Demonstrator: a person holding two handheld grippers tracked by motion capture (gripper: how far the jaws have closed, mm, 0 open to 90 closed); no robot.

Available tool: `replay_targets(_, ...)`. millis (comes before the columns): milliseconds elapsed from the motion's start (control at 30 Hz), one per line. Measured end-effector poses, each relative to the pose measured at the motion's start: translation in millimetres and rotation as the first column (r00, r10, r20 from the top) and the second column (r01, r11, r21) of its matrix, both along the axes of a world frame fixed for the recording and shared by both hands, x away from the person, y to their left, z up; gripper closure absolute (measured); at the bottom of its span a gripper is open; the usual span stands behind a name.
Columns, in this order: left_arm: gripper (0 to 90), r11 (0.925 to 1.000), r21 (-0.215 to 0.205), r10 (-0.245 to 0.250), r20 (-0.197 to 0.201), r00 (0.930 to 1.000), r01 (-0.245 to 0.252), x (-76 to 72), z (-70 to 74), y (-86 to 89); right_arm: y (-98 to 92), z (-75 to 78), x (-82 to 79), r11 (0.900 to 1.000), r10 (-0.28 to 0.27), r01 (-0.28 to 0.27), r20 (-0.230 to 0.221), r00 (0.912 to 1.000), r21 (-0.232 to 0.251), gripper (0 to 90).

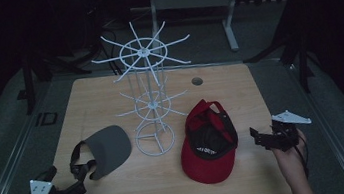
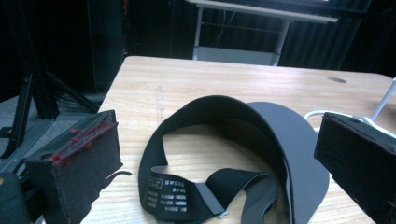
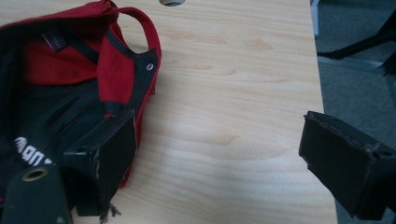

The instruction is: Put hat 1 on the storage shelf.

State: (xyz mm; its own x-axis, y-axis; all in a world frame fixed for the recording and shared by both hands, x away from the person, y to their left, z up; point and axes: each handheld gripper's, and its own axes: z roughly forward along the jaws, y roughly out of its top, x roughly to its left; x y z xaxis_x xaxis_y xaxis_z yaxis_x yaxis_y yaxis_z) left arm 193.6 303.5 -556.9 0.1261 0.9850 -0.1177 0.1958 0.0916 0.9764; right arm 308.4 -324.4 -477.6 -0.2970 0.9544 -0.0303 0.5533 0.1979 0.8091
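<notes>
Both claws stand wide and empty as we close in on two hats lying at the foot of a white wire two-tier display stand (image 1: 150,100) on the pale wooden tabletop (image 1: 239,88). Our left claw (image 1: 81,182) hovers at the near-left corner, jaws spread either side of the strap of the black sun visor with its broad curved brim (image 1: 108,144); our right claw (image 1: 260,138) hangs at the right edge, just beside the upturned red baseball cap with black lining (image 1: 208,145).

We judge the tall stand the greatest hazard: its thin spokes reach out over both hats, and a hat lifted carelessly could catch one and tip the whole frame. The floppy cap could fold or slip if pinched by one thin edge only. The visor's elastic strap (image 2: 196,186) could stretch and spring free of the jaws.

White lettering shows inside the cap (image 3: 28,151), cut off and too partial to read. A small label on the visor strap (image 2: 169,193) carries rows of pale print, too fine to make out.
</notes>
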Motion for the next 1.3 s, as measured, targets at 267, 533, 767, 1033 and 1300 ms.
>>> replay_targets(267, 0.8, 0.9999, 0.001, -0.015, -0.005, 0.9999, 0.015, -0.7, 0.8, -1.6, 19.2, 0.8, 17.1, 0.996, 0.091, -0.091, -0.013, 0.9958, -0.021, 13.0)
replay_targets(533, 0.8, 0.9989, 0.001, -0.048, -0.004, 0.9989, 0.048, -0.3, 0.9, -3.6, 39.1, -4.2, 33.4, 0.983, 0.181, -0.179, -0.074, 0.9808, 0.027, 13.2)
replay_targets(767, 0.9, 0.9982, -0.001, -0.061, -0.010, 0.9981, 0.061, -0.1, 0.3, -4.0, 54.0, -11.8, 46.3, 0.980, 0.197, -0.196, -0.095, 0.9757, 0.027, 13.1)
replay_targets(1033, 0.8, 0.9980, -0.004, -0.064, -0.016, 0.9978, 0.064, 0.7, -0.4, -4.7, 68.4, -30.9, 69.5, 0.981, 0.195, -0.196, -0.146, 0.9699, 0.006, 12.7)
replay_targets(1300, 0.8, 0.9978, -0.003, -0.066, -0.027, 0.9975, 0.066, 1.9, -1.2, -5.6, 85.1, -48.3, 78.8, 0.977, 0.191, -0.205, -0.194, 0.9622, -0.054, 12.1)
